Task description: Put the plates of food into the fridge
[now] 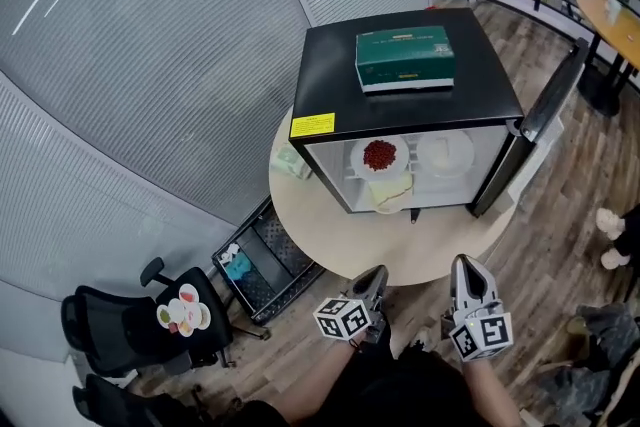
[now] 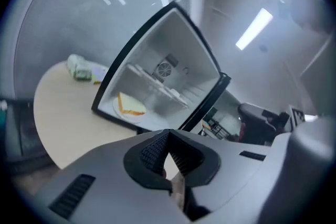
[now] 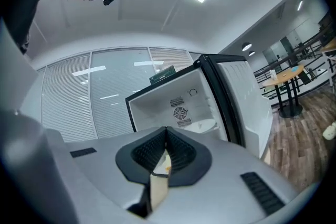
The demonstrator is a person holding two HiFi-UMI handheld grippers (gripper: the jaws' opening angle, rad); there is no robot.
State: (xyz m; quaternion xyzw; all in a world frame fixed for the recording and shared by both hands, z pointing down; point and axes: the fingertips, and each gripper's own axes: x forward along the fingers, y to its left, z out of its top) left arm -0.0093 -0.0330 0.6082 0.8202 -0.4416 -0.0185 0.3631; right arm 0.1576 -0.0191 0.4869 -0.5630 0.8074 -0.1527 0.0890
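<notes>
A black mini fridge (image 1: 400,65) stands on a round beige table (image 1: 330,225) with its door (image 1: 553,100) swung open to the right. Inside it are a plate of red food (image 1: 379,155), a plate with a sandwich (image 1: 389,194) below it, and a white plate (image 1: 447,155) on the right. My left gripper (image 1: 375,275) and right gripper (image 1: 466,265) hover side by side before the table's near edge, both shut and empty. The left gripper view shows the fridge tilted, with the sandwich plate (image 2: 129,106) inside. The right gripper view shows a white plate (image 3: 202,124) on the fridge's shelf.
A green box (image 1: 405,58) lies on top of the fridge. A small green packet (image 1: 289,161) sits on the table left of it. A black wire crate (image 1: 262,263) stands on the floor under the table's left side, with an office chair (image 1: 150,325) beyond.
</notes>
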